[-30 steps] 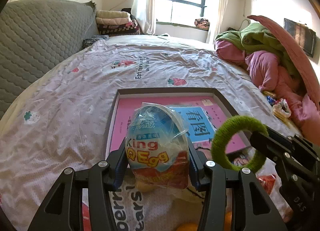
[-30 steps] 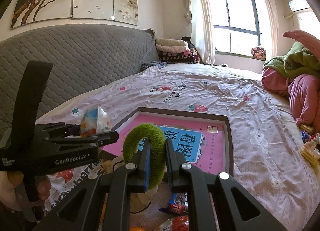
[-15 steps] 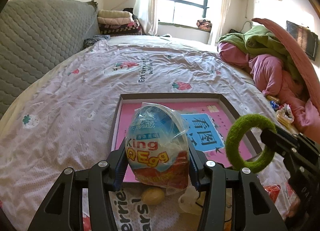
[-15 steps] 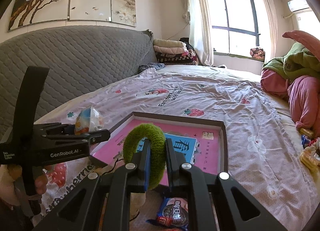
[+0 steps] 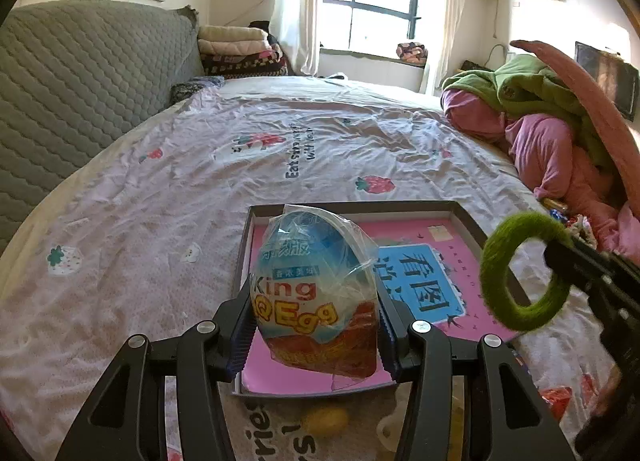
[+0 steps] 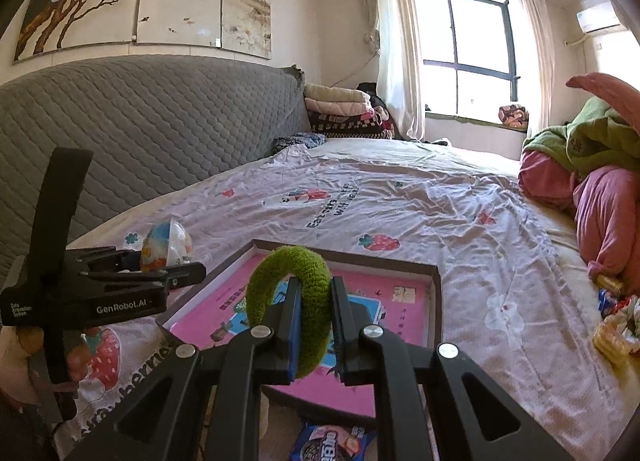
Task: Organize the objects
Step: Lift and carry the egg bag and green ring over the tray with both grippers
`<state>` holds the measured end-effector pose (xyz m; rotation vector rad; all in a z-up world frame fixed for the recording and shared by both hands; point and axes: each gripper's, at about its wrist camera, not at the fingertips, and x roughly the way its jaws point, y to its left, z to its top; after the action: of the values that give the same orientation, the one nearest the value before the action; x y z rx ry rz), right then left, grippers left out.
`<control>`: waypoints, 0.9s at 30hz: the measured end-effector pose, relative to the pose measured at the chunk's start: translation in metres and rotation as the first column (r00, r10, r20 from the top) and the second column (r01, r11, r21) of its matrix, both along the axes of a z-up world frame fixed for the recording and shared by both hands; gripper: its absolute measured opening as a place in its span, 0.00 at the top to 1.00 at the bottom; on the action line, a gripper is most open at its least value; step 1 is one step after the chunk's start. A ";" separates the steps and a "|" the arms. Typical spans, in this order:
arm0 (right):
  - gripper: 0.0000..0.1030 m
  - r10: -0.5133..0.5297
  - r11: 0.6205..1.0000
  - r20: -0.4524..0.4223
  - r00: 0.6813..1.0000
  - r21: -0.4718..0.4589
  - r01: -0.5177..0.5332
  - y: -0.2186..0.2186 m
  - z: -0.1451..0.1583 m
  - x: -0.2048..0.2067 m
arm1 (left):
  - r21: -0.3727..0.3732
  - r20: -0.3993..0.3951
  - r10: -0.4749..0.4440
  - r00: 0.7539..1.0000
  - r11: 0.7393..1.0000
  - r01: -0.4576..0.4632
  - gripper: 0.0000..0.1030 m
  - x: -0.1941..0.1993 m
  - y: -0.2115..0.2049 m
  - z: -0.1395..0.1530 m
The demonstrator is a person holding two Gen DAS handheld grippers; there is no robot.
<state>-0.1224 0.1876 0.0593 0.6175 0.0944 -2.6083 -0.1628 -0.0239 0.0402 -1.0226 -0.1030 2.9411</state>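
Left gripper: jaws part-spread, pads clamped on both flanks of the blue-and-red foil-wrapped plastic toy egg. Egg upright, held above near-left corner of the shallow dark-rimmed cardboard box w/ pink printed liner. Box lies on the strawberry-print bedsheet, towards the near edge of the bed.

Right gripper: jaws pressed near together, pinching one side of the fuzzy green fabric ring; rest of ring stands free above the fingers. In the left wrist view the ring hangs over the box's right rim.

Assessment: both items airborne, neither yet in the box. Recommend carrying each further in over the liner before lowering, egg left half, ring right half, kept well apart. Set egg down on its base, release slowly; wrapper is slick, may roll. Ring: lay flat, then release.

Loose items near box's front edge: small yellow object, blue biscuit packet. Avoid dragging grippers across them.
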 end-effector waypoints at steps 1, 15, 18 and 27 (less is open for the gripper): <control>0.86 -0.001 1.000 -0.005 1.000 0.002 0.001 0.000 0.001 0.000 | -0.003 0.000 -0.001 1.000 1.000 0.001 0.48 -0.001 0.000 0.000; 0.86 -0.043 0.999 0.034 0.998 0.000 0.043 0.017 -0.004 -0.027 | -0.007 0.024 -0.034 0.999 0.999 0.035 0.48 -0.025 -0.006 -0.011; 0.86 -0.047 0.999 0.063 0.997 -0.004 0.047 0.019 -0.010 -0.032 | -0.015 0.046 -0.031 0.998 0.999 0.032 0.48 -0.030 -0.006 -0.020; 0.86 -0.068 0.997 0.139 0.988 0.044 0.063 0.020 -0.032 -0.045 | 0.006 0.114 -0.044 0.993 0.999 0.044 0.48 -0.042 -0.009 -0.042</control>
<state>-0.1674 0.2071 0.0273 0.8300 0.0831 -2.6221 -0.2053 -0.0331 -0.0017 -1.1762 -0.0859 2.8417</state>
